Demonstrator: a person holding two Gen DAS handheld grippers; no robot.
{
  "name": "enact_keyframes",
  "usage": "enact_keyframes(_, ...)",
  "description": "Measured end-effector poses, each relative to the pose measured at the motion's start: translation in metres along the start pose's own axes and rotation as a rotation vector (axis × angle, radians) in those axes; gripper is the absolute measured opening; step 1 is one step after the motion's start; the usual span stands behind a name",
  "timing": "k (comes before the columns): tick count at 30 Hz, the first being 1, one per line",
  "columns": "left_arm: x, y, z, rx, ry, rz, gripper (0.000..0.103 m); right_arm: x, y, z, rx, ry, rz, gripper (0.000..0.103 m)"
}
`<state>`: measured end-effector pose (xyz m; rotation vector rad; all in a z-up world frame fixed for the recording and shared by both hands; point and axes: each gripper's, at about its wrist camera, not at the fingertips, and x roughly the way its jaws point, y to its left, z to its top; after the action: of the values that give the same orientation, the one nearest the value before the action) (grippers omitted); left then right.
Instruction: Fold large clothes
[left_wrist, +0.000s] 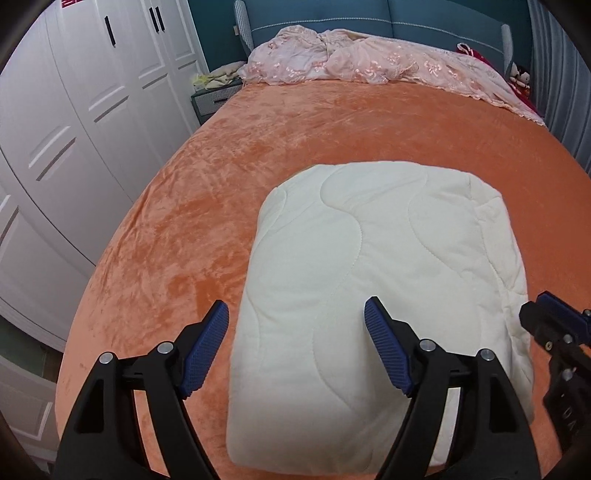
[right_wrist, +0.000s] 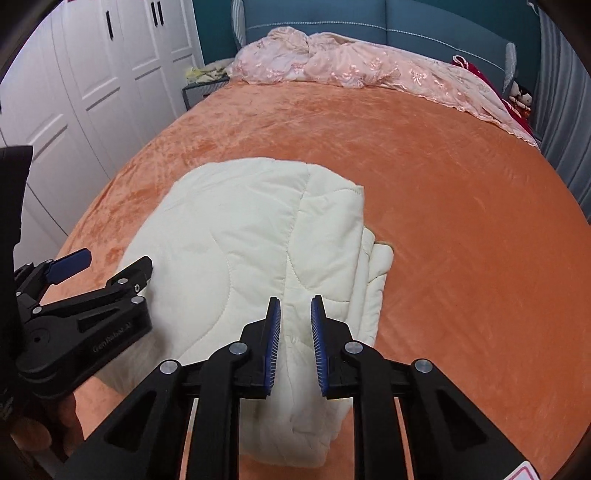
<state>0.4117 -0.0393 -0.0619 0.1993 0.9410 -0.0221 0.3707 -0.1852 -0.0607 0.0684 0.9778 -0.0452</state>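
Observation:
A cream quilted blanket (left_wrist: 384, 280) lies folded into a thick rectangle on the orange bed cover (left_wrist: 258, 155). My left gripper (left_wrist: 295, 332) is wide open above the blanket's near left part, holding nothing. My right gripper (right_wrist: 295, 325) hovers above the blanket (right_wrist: 258, 236) near its right edge, where the stacked layers show. Its jaws stand a narrow gap apart with nothing between them. The right gripper also shows at the right edge of the left wrist view (left_wrist: 550, 325), and the left gripper shows at the left of the right wrist view (right_wrist: 107, 266).
A crumpled pink floral bedspread (left_wrist: 369, 62) lies across the head of the bed against a blue headboard (left_wrist: 406, 18). White wardrobe doors (left_wrist: 74, 110) run along the left. A small nightstand (left_wrist: 214, 99) stands at the far left corner. Grey curtains (right_wrist: 565, 110) hang right.

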Motion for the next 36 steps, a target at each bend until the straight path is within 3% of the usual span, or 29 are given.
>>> enact_keyframes(5, 0.035, -0.015, -0.009, 0.005, 0.057, 0.022, 0.076, 0.048, 0.003, -0.011, 0.023, 0.098, -0.041, 0.015)
enact_keyframes(14, 0.059, -0.023, -0.031, -0.016, 0.011, 0.067, 0.083, 0.081, -0.005, -0.032, 0.091, 0.105, -0.009, 0.015)
enact_keyframes(18, 0.064, -0.025, -0.035, -0.043, -0.019, 0.079, 0.084, 0.086, 0.002, -0.035, 0.066, 0.077, -0.046, 0.016)
enact_keyframes(29, 0.069, -0.026, -0.041, -0.042, -0.050, 0.083, 0.085, 0.088, 0.000, -0.045, 0.095, 0.026, -0.038, 0.016)
enact_keyframes(36, 0.040, -0.016, -0.049, -0.031, -0.054, 0.005, 0.085, 0.059, -0.019, -0.044, 0.153, 0.036, 0.034, 0.021)
